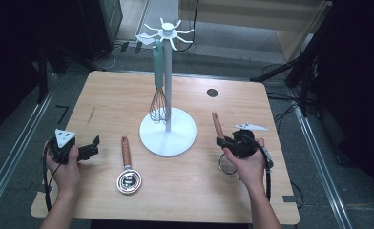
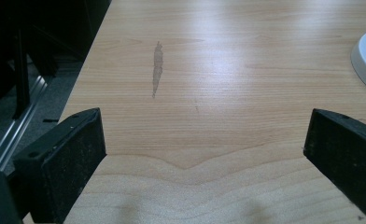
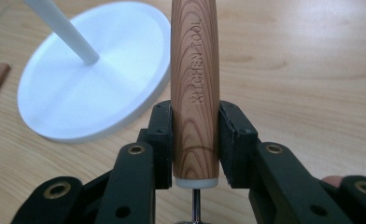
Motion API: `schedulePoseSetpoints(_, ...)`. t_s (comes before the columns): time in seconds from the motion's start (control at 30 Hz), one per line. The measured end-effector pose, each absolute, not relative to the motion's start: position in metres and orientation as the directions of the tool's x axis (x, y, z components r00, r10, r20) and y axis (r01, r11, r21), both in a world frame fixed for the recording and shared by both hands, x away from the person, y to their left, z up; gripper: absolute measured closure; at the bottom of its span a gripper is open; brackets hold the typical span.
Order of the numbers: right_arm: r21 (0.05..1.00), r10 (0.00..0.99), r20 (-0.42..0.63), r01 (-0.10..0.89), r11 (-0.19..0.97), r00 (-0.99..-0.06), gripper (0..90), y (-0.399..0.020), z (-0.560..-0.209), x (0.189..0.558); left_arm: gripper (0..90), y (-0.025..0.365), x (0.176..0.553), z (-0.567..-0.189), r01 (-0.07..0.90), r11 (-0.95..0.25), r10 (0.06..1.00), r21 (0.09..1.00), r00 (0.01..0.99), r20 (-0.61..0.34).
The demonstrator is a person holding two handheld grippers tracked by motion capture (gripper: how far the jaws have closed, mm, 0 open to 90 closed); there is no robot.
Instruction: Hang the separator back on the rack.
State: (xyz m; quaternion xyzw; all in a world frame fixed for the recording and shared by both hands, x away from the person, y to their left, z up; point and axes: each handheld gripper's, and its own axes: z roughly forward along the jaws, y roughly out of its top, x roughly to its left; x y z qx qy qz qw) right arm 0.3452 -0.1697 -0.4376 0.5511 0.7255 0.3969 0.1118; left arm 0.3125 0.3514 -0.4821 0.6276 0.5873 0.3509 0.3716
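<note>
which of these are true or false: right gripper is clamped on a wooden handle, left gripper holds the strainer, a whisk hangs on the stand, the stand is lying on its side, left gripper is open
1. The right gripper is clamped on a wooden-handled utensil. True.
2. The left gripper holds the small strainer. False: the strainer lies on the table, apart from that gripper.
3. A whisk hangs on the white stand. True.
4. The stand is lying on its side. False: it stands upright on its round base.
5. The left gripper is open. True: its jaws stand wide apart with only bare tabletop between them.
</note>
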Motion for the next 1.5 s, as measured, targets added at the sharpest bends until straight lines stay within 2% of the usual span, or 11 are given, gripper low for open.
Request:
schedulePoseSetpoints(0.5,0.821,0.875,0.236,0.569,0.054,-0.423,69.8,-0.162,-0.419,0.333,0.0,0.351,0.312,-0.482,0.477,-0.037,0.998,0.878,0.067,0.006)
schedulePoseSetpoints(1.5,0.911,0.833,0.196,0.409,0.040,-0.518,69.8,-0.140,-0.396,0.322,0.0,0.351,0.312,-0.482,0.476,-0.038,0.998,0.879,0.068,0.006)
